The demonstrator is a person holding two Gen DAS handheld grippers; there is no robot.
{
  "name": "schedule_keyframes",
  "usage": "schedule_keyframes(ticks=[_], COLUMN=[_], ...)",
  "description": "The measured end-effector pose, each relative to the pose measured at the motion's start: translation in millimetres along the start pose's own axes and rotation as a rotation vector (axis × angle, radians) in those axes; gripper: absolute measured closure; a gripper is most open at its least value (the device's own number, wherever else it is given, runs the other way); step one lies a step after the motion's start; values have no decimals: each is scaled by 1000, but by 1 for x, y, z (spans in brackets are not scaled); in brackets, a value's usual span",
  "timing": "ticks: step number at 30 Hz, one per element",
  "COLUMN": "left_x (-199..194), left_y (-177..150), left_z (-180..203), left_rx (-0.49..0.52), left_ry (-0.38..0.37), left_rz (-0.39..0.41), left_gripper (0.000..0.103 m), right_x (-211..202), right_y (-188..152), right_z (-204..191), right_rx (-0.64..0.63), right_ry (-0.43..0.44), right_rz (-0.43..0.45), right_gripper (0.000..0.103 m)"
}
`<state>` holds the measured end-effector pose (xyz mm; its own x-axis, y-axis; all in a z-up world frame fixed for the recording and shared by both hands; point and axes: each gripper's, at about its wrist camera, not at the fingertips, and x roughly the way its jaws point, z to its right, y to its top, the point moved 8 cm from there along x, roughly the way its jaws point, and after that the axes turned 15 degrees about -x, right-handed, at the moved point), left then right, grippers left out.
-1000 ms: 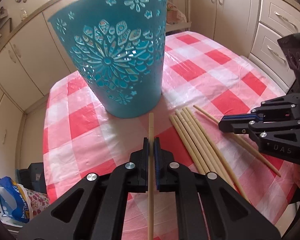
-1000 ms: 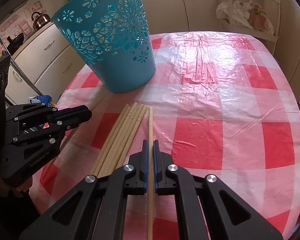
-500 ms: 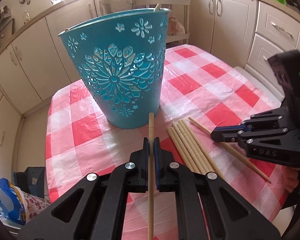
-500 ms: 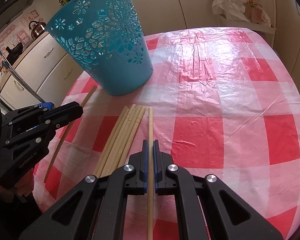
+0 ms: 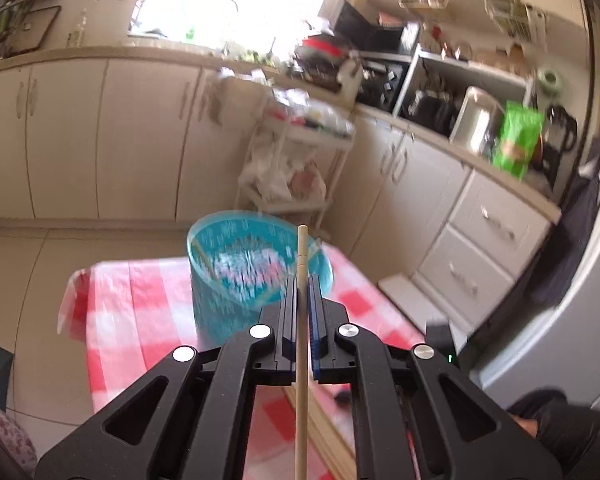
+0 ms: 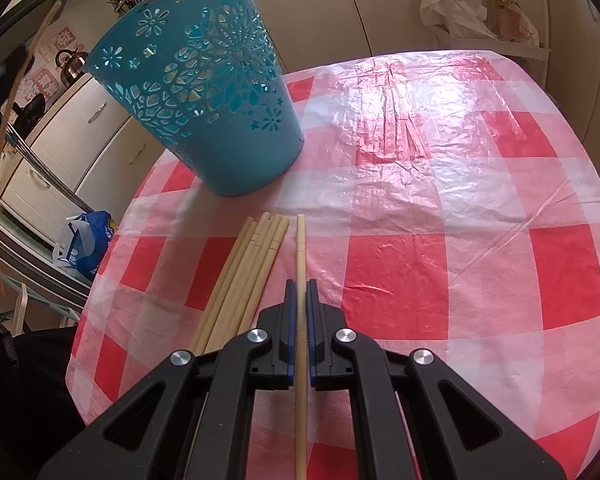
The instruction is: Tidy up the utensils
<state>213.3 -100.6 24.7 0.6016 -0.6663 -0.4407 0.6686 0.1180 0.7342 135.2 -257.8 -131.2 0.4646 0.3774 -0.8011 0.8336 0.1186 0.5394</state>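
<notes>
My left gripper (image 5: pixel 300 280) is shut on a wooden chopstick (image 5: pixel 301 344) and is raised high, looking down into the open top of the teal cut-out bucket (image 5: pixel 236 276), where another chopstick leans inside. My right gripper (image 6: pixel 299 286) is shut on a second chopstick (image 6: pixel 300 248), low over the red-and-white checked tablecloth (image 6: pixel 460 208). A bundle of several chopsticks (image 6: pixel 244 276) lies just left of it, in front of the bucket (image 6: pixel 204 92). The left hand's chopstick (image 6: pixel 8 120) shows at the far left edge of the right wrist view.
White kitchen cabinets (image 5: pixel 100 132), a wire rack with bags (image 5: pixel 296 168) and a cluttered counter (image 5: pixel 460 108) surround the table. A blue bag (image 6: pixel 86 240) sits on the floor left of the table. The table's right side (image 6: pixel 520 240) holds only the cloth.
My left gripper has lifted sharply with its chopstick, from table level to above the bucket's rim. My right gripper has stayed low by the bundle, holding its chopstick.
</notes>
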Motion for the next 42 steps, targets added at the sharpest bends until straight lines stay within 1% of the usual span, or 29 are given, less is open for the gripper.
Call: schedule_keyframes(ticks=[3, 6, 8, 9, 10, 13, 15, 17, 21, 22, 27, 30, 32, 33, 34, 35, 36, 37, 40, 42], left_x=[7, 19, 28, 33, 37, 55, 66, 79, 88, 91, 92, 80, 67, 58, 47, 34, 21, 9, -13, -15], left_y=[37, 68, 89, 98, 106, 123, 128, 126, 115, 111, 84, 69, 58, 52, 45, 38, 31, 24, 2, -9], left_z=[10, 17, 19, 19, 18, 5, -3, -10, -20, -23, -37, -45, -46, -46, -46, -47, -48, -49, -56, -64], left_rx=[-6, -36, -45, -45, -48, -80, -105, -117, -91, -85, -57, -60, -49, -39, -32, -34, -47, -62, -96, -127], left_ry=[-2, 1, 16, 29, 39, 103, 137, 165, 211, 222, 275, 294, 308, 318, 328, 341, 351, 350, 350, 346], left_rz=[83, 157, 220, 259, 284, 350, 356, 339, 301, 280, 208, 171, 157, 155, 158, 168, 183, 192, 202, 186], left_gripper=[98, 98, 98, 98, 98, 98, 98, 98, 98, 98, 98, 97, 93, 87, 77, 71, 62, 58, 55, 55], right_x=[0, 0, 0, 0, 0, 0, 0, 0, 1, 1, 2, 3, 4, 5, 5, 6, 6, 6, 6, 7], right_y=[0, 0, 1, 1, 1, 1, 1, 2, 1, 1, 2, 3, 4, 4, 5, 5, 5, 5, 6, 8], right_z=[1, 1, 1, 1, 1, 1, 1, 1, 0, 0, -5, -8, -11, -12, -13, -14, -14, -14, -13, -14], right_rx=[2, 5, 5, 4, 4, 1, 0, -4, -17, -22, -50, -78, -103, -113, -122, -130, -134, -137, -144, -159], right_ry=[2, 5, 5, 5, 5, 8, 10, 10, 8, 5, -22, -44, -66, -74, -83, -90, -95, -98, -109, -124], right_rz=[1, 2, 3, 2, 2, 4, 6, 6, 3, 2, -6, -17, -24, -26, -28, -29, -30, -30, -29, -31], right_gripper=[97, 97, 97, 97, 97, 97, 97, 97, 97, 97, 97, 97, 97, 97, 97, 97, 97, 97, 97, 96])
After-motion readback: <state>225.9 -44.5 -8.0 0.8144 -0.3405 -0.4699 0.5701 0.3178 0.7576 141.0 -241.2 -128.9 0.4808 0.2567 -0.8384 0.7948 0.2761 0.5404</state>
